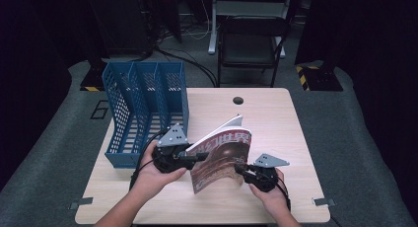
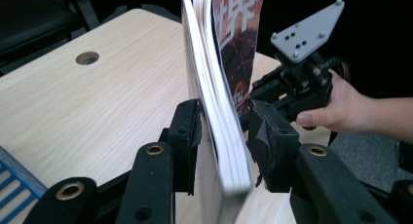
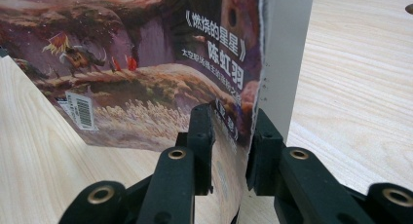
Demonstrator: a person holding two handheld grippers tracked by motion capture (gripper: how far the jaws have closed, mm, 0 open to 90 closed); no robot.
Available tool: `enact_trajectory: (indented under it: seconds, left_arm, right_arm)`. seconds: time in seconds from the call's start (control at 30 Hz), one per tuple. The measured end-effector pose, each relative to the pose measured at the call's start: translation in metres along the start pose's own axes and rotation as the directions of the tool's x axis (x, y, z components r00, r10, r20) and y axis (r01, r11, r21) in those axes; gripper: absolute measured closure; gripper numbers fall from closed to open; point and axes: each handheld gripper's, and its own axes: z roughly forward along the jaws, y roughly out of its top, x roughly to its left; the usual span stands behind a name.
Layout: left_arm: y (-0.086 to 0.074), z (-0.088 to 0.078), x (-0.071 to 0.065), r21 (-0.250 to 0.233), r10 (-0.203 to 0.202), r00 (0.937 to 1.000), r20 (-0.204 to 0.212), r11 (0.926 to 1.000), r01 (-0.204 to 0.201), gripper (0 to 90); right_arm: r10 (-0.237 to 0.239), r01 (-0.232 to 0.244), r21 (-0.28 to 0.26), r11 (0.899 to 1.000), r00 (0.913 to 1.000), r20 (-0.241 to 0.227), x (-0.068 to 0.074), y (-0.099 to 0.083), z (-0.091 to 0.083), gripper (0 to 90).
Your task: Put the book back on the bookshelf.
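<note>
I see the thick glossy-covered magazine (image 1: 222, 155) standing on edge on the pale wooden worktop (image 1: 276, 123), between my two claws and just in front of the blue perforated plastic file rack (image 1: 143, 108). My right claw (image 1: 243, 170) is clamped on the magazine's near lower corner; in the right gripper view (image 3: 229, 131) both pads press the cover and pages. My left claw (image 1: 197, 157) straddles the opposite edge: in the left gripper view (image 2: 224, 131) its left pad (image 2: 187, 131) lies against the pages, the right pad stands just clear, so that claw is apart, not gripping.
</note>
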Motion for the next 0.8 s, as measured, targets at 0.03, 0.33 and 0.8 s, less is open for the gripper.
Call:
enact_trajectory:
  seconds: [0.03, 0.33, 0.8]
  left_arm:
    - [0.002, 0.001, 0.0, -0.005, -0.004, 1.0, -0.008, 1.0, 0.004, 64.4]
    - [0.014, 0.008, 0.003, 0.023, -0.024, 0.9995, -0.02, 0.9994, 0.025, 65.7]
    - [0.031, 0.015, 0.004, 0.029, -0.029, 0.9983, -0.051, 0.9991, 0.03, 70.5]
  right_arm:
    - [-0.001, 0.001, 0.0, 1.0, 1.0, 0.0, 0.0, 0.0, 0.0, 75.4]
    - [-0.01, 0.01, 0.0, 1.0, 0.9999, 0.007, 0.0, 0.0, 0.0, 75.4]
    - [0.0, 0.0, -0.003, 1.0, 1.0, -0.003, 0.0, 0.0, 0.0, 75.2]
